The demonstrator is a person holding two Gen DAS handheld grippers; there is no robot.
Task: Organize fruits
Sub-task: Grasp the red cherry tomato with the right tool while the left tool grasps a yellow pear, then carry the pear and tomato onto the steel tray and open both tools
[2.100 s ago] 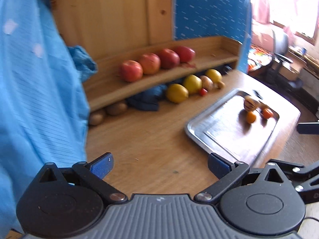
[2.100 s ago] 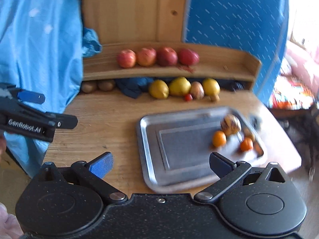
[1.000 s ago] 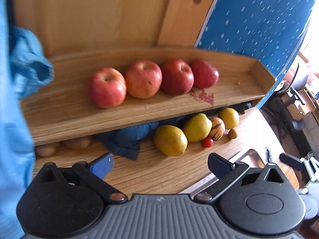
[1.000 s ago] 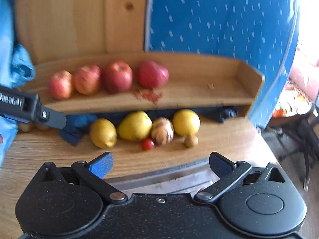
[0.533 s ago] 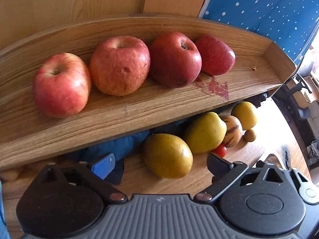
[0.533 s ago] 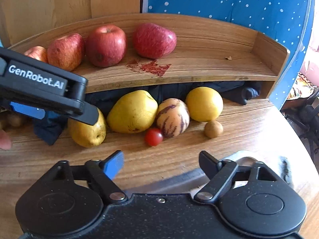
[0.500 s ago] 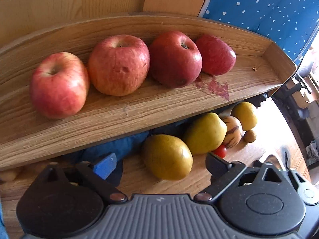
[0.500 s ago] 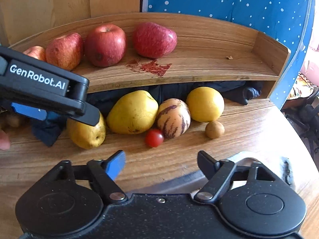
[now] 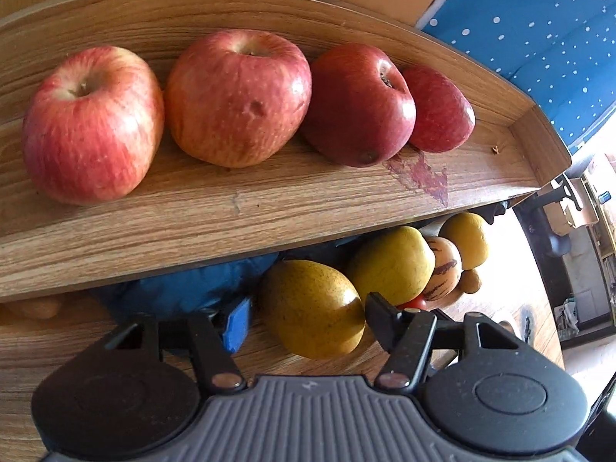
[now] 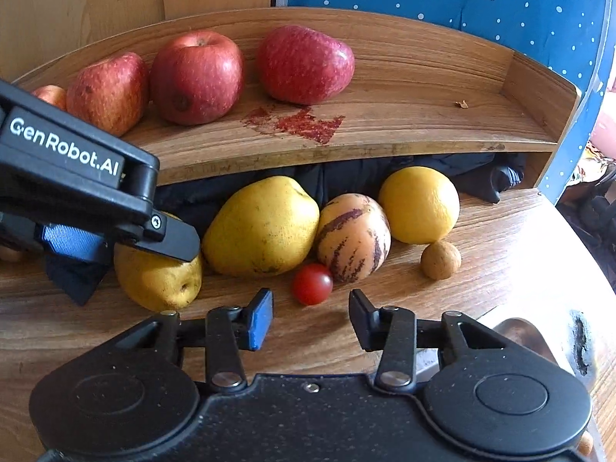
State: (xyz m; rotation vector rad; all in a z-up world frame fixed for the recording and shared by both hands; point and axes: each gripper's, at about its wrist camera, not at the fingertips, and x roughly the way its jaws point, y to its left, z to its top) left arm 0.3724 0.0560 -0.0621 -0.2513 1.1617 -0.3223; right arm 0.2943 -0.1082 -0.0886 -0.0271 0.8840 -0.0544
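Tabletop (image 10: 500, 254): both jaws narrowed since, bracketing fruit.

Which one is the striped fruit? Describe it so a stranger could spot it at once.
Find the wooden shelf holding the red apples; a row of yellowish fruit lies on the table under it. The striped fruit sits between the big yellow pear and the round lemon, just behind the cherry tomato. Only it has purple streaks on cream skin.

Wooden shelf (image 10: 404, 88) carrying four red apples (image 9: 238, 96) in a row beside a red stain (image 10: 296, 121); wooden table (image 10: 500, 254) beneath, bearing pears (image 10: 261, 227), striped melon (image 10: 354, 236), lemon (image 10: 419, 204), cherry tomato (image 10: 312, 284) and dark cloth (image 9: 184, 288).
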